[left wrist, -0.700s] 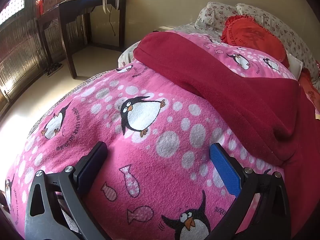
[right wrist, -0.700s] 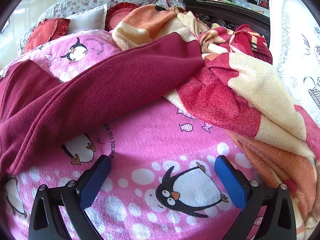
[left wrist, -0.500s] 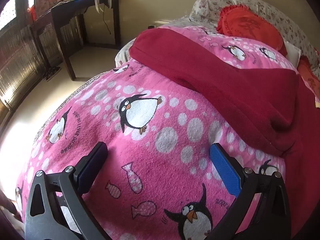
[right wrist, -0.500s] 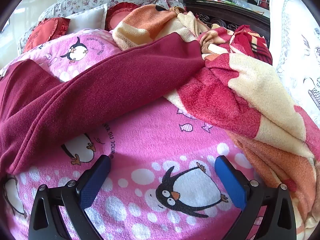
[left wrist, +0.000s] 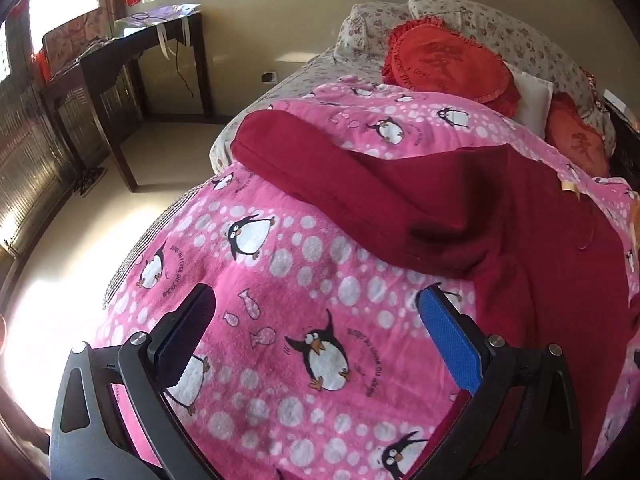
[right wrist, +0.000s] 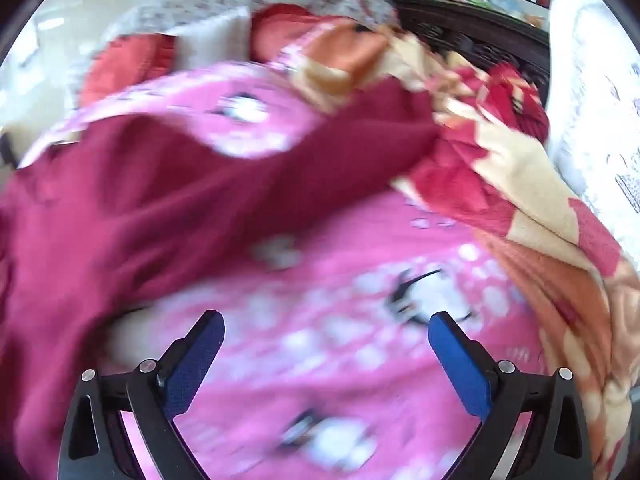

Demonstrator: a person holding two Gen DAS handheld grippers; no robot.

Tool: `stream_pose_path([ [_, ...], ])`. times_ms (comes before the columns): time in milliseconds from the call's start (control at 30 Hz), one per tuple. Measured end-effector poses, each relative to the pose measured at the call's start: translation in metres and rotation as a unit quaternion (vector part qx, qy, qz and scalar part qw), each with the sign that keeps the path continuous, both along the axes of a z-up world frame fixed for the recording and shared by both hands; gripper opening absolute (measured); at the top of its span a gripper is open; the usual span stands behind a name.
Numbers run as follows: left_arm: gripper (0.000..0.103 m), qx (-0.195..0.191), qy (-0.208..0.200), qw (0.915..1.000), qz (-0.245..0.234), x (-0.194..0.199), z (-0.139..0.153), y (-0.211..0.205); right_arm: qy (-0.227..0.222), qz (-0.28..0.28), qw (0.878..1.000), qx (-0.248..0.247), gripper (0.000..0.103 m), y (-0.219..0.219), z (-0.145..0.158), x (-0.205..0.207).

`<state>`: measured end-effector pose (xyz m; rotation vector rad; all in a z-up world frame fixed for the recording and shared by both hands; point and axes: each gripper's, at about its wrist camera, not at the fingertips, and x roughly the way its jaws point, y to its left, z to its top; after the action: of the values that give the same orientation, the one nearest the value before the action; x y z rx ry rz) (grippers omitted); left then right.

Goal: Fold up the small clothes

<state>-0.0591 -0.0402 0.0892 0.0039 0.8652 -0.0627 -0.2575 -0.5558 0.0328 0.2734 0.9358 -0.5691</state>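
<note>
Both grippers, left (left wrist: 316, 306) and right (right wrist: 326, 330), hover spread wide and empty above the blanket (left wrist: 320, 280), seemingly approaching the maroon garment (left wrist: 460, 200) for folding.

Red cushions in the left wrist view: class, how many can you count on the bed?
2. One frilled red cushion leans on the floral pillows; a second red cushion lies right of it. Others may be hidden.

Bed (left wrist: 256, 120) with pink penguin blanket (left wrist: 304, 288), as I see it.
A dark red garment (left wrist: 460, 204) lies across the blanket toward the head end; red cushions (left wrist: 448, 64) and floral pillows (left wrist: 500, 28) sit at the headboard edge; an orange-red blanket (right wrist: 520, 184) is heaped along one side.
</note>
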Motion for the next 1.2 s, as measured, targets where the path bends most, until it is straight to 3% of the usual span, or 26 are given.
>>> stream_pose_path([
  [233, 0.102, -0.012, -0.014, 0.9990, -0.042, -0.019, 0.028, -0.035, -0.030, 0.090, 0.996, -0.003, 0.102, 0.093, 0.052, 0.012],
  [433, 0.102, -0.011, -0.023, 0.9967, -0.077, -0.032, 0.035, -0.069, -0.051, 0.122, 0.991, 0.004, 0.102, 0.140, 0.069, 0.036],
  [900, 0.102, 0.000, -0.006, 0.9916, -0.129, -0.023, 0.021, -0.128, -0.057, 0.132, 0.990, -0.008, 0.102, 0.178, 0.080, 0.075],
  [1200, 0.102, 0.003, 0.000, 0.9890, -0.148, -0.009, 0.008, -0.144, -0.054, 0.104, 0.993, 0.026, 0.102, 0.170, 0.071, 0.095],
])
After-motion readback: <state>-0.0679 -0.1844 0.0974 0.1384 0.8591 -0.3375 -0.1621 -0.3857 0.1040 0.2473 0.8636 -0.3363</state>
